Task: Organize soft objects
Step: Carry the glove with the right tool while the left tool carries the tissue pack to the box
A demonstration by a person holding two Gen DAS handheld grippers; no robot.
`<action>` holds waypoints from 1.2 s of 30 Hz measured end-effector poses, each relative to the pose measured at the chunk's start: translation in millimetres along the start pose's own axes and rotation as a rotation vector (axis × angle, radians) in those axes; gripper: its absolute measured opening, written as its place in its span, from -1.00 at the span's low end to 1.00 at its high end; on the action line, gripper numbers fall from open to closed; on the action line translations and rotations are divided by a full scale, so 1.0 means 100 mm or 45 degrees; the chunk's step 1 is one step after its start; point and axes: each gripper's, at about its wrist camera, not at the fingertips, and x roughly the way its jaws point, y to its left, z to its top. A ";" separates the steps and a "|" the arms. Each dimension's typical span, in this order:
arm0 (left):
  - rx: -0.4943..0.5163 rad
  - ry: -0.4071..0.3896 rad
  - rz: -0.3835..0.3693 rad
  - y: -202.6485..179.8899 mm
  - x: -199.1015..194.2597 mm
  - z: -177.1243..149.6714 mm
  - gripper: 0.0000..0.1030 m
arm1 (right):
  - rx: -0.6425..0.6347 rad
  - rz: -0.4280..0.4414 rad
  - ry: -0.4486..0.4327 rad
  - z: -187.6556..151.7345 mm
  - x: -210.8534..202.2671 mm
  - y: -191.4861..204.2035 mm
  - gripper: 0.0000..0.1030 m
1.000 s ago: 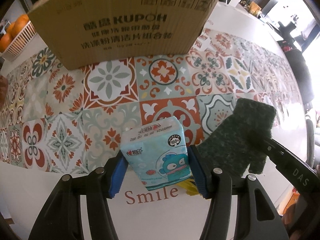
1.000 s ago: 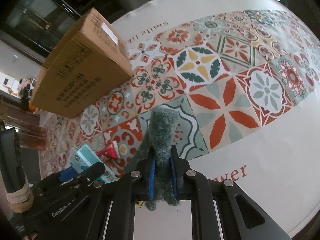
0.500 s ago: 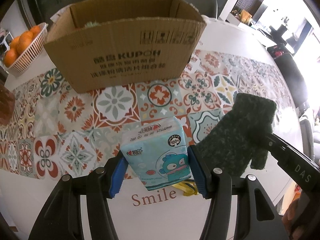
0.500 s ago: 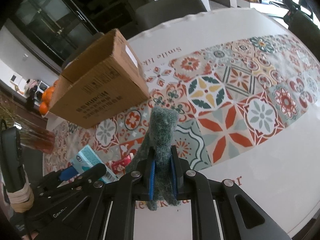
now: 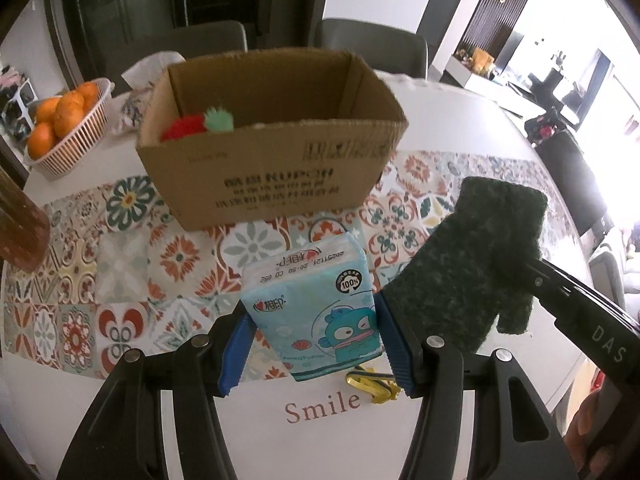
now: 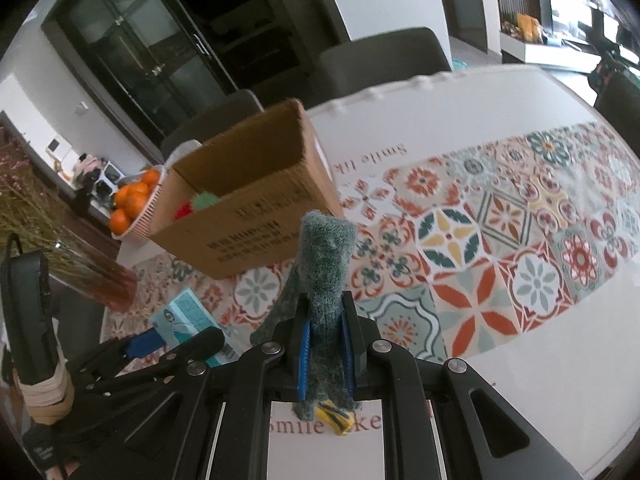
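Observation:
My left gripper [image 5: 314, 350] is shut on a light blue tissue pack [image 5: 312, 308] with a cartoon fish, held above the table. The pack [image 6: 186, 320] also shows in the right wrist view, in the left gripper [image 6: 160, 342]. My right gripper [image 6: 325, 354] is shut on a dark green knitted glove [image 6: 326, 256], which stands up between the blue pads. In the left wrist view the glove [image 5: 472, 264] hangs just right of the pack. Ahead stands an open cardboard box [image 5: 272, 160] holding a red and green plush [image 5: 200, 124]; the box [image 6: 244, 216] is lower-left of centre in the right wrist view.
A patterned tile runner [image 6: 500, 248] covers the white table [image 5: 320, 440]. A basket of oranges [image 5: 66, 124] sits left of the box, a brown vase [image 5: 20, 224] at the left edge. A yellow item [image 5: 372, 386] lies under the grippers. Dark chairs [image 5: 372, 50] stand behind.
Both grippers have risen with their loads and tilted up, so the box's open top and the plush inside now show. Neither grip has changed.

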 end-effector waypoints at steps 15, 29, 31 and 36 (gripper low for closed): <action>0.004 -0.143 0.024 0.18 -0.43 0.21 0.13 | -0.083 0.072 -0.108 0.25 -0.18 0.38 -0.72; 0.027 -0.218 0.048 0.30 -0.62 0.45 0.13 | -0.130 0.116 -0.196 0.52 -0.27 0.65 -0.72; 0.036 -0.230 0.053 0.31 -0.64 0.50 0.13 | -0.134 0.120 -0.201 0.56 -0.26 0.67 -0.72; 0.048 -0.258 0.064 0.35 -0.69 0.64 0.13 | -0.146 0.133 -0.217 0.69 -0.24 0.75 -0.72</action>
